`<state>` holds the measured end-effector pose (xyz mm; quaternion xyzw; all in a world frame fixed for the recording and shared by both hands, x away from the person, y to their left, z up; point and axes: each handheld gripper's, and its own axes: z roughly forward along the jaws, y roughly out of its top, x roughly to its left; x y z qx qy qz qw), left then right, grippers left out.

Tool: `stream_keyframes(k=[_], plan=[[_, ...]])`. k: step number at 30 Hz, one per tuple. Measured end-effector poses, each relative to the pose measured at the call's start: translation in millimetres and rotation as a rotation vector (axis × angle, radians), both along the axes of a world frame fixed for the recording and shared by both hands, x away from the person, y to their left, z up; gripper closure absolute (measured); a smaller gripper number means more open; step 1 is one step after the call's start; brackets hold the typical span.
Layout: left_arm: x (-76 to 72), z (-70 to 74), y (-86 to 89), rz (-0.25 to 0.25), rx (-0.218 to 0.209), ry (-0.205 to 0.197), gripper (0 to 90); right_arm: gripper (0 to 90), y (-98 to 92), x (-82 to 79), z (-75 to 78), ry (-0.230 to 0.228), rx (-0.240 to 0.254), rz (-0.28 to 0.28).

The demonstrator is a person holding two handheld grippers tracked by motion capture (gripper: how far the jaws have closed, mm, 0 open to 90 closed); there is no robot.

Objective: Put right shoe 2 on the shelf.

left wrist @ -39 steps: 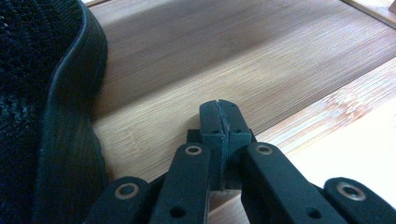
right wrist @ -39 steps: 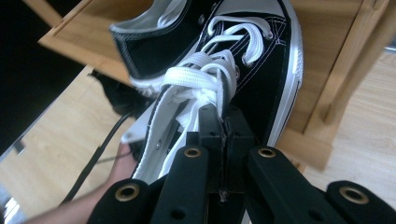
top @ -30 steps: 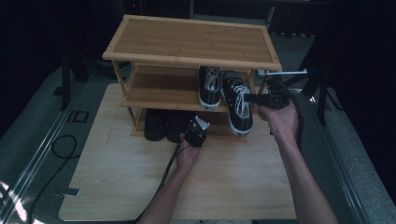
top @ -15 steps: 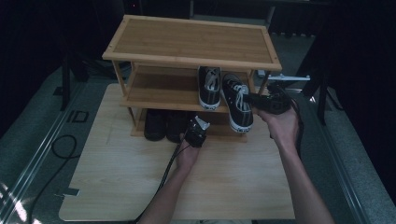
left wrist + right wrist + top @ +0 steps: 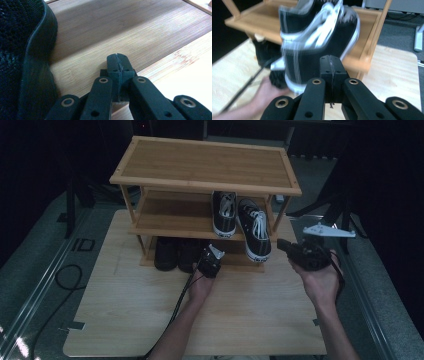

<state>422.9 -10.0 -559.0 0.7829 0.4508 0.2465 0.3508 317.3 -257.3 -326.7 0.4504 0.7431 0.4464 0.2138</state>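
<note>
Dark room, pale wooden table (image 5: 125,320) | black-and-white canvas sneakers (image 5: 255,232) shelved on bamboo rack (image 5: 200,165), one overhanging | right gripper (image 5: 282,245) just closed, empty | left gripper (image 5: 216,252) clenched, empty, beside black shoes (image 5: 172,255).

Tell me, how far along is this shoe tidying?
Two sneakers sit on the rack's middle shelf, one heel overhanging the edge; dark shoes stand below. The right gripper is shut and empty beside them, the left gripper shut too. The overhanging sneaker probably needs pushing in.

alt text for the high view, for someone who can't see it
A person's two hands each hold a gripper before a wooden shoe rack. Two black-and-white sneakers sit on its middle shelf, dark shoes below; the right gripper, shut, is beside the sneakers.
</note>
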Motion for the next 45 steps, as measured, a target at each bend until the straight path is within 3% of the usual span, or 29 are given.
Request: stream_keyframes(k=[7, 11, 19, 21, 24, 45], plan=[[-0.1, -0.1, -0.3, 0.001, 0.001, -0.001, 90.0, 90.0, 3.4, -37.5, -28.6, -0.024, -0.004, 0.042], [-0.2, -0.1, -0.3, 0.002, 0.001, -0.001, 90.0, 90.0, 12.9, -44.1, -43.4, -0.022, -0.009, 0.077], [-0.3, -0.1, -0.5, 0.007, 0.0, 0.0, 90.0, 90.0, 25.9, -20.1, -51.1, -0.006, 0.024, 0.079], [-0.3, 0.0, -0.2, 0.005, 0.0, 0.002, 90.0, 90.0, 32.2, -16.7, -51.3, -0.027, -0.004, 0.061], [-0.3, -0.2, -0.6, 0.01, -0.005, 0.0, 90.0, 90.0, 36.0, -6.4, -52.5, -0.012, 0.017, 0.063], [-0.3, -0.2, -0.3, 0.012, -0.007, 0.002, 90.0, 90.0, 62.6, 48.5, -54.9, -0.015, -0.043, 0.05]])
